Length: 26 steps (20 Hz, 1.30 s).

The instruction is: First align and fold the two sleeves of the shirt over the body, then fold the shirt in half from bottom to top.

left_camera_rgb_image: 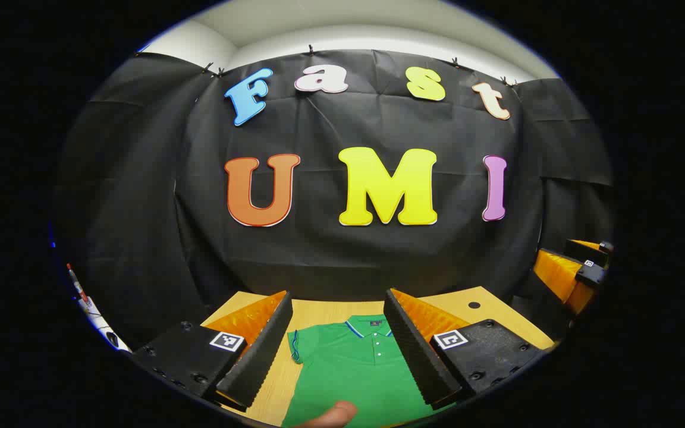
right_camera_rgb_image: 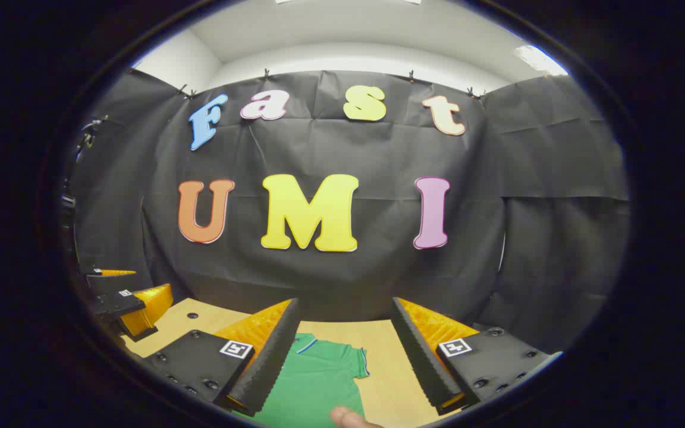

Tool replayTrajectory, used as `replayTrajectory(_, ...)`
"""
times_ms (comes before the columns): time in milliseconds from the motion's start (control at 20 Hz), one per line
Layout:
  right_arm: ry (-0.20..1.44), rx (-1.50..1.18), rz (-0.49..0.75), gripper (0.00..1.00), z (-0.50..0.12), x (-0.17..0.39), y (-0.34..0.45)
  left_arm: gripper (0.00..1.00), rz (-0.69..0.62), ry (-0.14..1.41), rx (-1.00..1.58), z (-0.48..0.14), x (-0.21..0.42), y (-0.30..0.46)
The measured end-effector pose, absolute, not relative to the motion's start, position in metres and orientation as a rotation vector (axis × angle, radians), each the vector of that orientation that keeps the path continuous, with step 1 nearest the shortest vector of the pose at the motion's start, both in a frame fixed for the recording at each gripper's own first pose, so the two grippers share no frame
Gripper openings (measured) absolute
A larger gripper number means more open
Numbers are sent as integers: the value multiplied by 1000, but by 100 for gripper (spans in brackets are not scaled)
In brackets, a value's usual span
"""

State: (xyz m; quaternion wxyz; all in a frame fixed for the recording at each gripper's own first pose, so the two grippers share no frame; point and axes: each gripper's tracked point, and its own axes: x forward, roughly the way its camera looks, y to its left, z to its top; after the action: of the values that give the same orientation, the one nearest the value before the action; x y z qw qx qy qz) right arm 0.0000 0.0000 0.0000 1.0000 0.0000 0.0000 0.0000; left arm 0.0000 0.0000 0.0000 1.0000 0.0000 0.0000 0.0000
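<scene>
The green polo shirt (left_camera_rgb_image: 354, 368) lies flat on the wooden table (left_camera_rgb_image: 319, 312), collar toward the black cloth wall, both short sleeves spread out and not yet folded. In the left gripper view the left gripper (left_camera_rgb_image: 336, 351) hangs above the shirt's chest, its jaws spread wide with nothing between them; the collar and button placket sit in the gap, and one sleeve (left_camera_rgb_image: 296, 348) shows just beside the inner edge of the near finger. A fingertip (left_camera_rgb_image: 333, 414) of the person's hand intrudes at the bottom edge of that view, over the shirt body. The right gripper (right_camera_rgb_image: 342, 356) is likewise wide open and empty, held above the shirt's other shoulder, with the other sleeve (right_camera_rgb_image: 354, 359) lying between its fingers on the table.

Judging from this, the sleeve fold is the step ahead, and the risks lie mostly in the grasp. Both grippers are well above the cloth, so a descent that lands inboard of the sleeve hem could pinch body fabric along with the sleeve and drag the whole shirt across the table. Thin knit may also slip from the pads if only a single layer edge is caught. Uneven pulls would leave the sleeves misaligned and skew the later bottom-to-top fold.
</scene>
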Motion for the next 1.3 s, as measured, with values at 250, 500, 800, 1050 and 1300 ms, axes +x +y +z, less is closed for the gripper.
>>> replayTrajectory(250,5,-16,12,94,-3,4,-5,100,-14,2,20,0,2,-13)
replayTrajectory(500,11,-35,20,94,-6,7,-7,100,-14,11,25,-4,4,-19)
replayTrajectory(800,29,-32,13,94,-12,12,-15,100,-14,25,34,-10,6,-25)
replayTrajectory(1050,55,-39,20,94,-22,20,-15,100,-8,36,34,-14,11,-26)
replayTrajectory(1300,130,-45,0,94,-55,38,-24,100,1,58,31,-22,14,-27)
